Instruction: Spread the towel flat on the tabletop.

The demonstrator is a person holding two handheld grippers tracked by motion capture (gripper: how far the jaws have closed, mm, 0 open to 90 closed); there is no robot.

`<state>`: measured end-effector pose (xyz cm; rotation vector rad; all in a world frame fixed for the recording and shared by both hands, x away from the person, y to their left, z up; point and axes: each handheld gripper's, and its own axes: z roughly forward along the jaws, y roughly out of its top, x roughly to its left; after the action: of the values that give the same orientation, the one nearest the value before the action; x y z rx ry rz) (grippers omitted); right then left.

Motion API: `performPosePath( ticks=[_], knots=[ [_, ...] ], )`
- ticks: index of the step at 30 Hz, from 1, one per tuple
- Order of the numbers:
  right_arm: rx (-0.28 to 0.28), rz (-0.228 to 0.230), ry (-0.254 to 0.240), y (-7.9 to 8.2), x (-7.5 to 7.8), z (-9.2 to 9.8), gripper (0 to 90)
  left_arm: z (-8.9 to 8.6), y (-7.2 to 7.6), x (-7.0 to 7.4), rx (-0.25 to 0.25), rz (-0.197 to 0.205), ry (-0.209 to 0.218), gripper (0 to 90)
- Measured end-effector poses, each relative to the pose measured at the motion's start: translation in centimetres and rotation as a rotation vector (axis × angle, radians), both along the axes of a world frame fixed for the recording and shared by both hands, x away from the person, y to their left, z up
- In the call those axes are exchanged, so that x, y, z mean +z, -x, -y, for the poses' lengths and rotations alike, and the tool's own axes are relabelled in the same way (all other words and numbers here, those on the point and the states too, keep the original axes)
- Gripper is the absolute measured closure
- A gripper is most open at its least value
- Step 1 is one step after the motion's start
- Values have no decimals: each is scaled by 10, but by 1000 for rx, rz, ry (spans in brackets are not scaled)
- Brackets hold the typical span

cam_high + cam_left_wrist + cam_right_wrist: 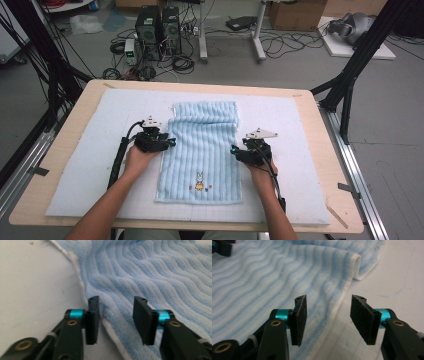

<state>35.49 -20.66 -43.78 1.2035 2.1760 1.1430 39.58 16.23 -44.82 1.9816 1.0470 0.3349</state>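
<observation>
A light blue ribbed towel (pixel 202 150) with a small rabbit stitched near its front end lies lengthwise on the pale mat (pixel 95 155). Its far end is folded back over itself (pixel 355 265). My left gripper (pixel 172 142) sits at the towel's left edge, about midway along. In the left gripper view the jaws (pixel 116 317) stand open, with the white hem of the towel (pixel 150 272) running between them untouched. My right gripper (pixel 233 149) is at the opposite edge. Its jaws (pixel 329 317) are open too, astride the towel's (pixel 274 277) right hem.
The mat covers most of a wooden table (pixel 330 200). Beyond the table, on the floor, stand two computer towers (pixel 159 27), tangled cables and boxes. Black frame legs (pixel 350 85) rise at both sides of the table.
</observation>
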Motion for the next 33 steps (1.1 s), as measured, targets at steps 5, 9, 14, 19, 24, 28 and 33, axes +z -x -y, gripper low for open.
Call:
performPosePath(
  ticks=[5,9,14,19,24,28,33],
  knots=[
    [67,3,-17,12,6,3,420,-12,19,2,-13,12,61,482],
    [89,3,-20,23,7,6,404,-19,41,7,-35,43,79,483],
    [93,0,-24,43,4,8,397,-22,65,5,-63,56,104,489],
    [107,0,-16,63,3,7,418,-22,88,5,-103,72,111,504],
    [129,4,5,80,3,2,442,-20,107,6,-122,84,119,500],
    [147,-3,12,92,1,1,445,-16,118,3,-135,77,108,498],
    [172,-28,36,100,-3,0,503,-10,127,-1,-161,60,87,498]
  ],
)
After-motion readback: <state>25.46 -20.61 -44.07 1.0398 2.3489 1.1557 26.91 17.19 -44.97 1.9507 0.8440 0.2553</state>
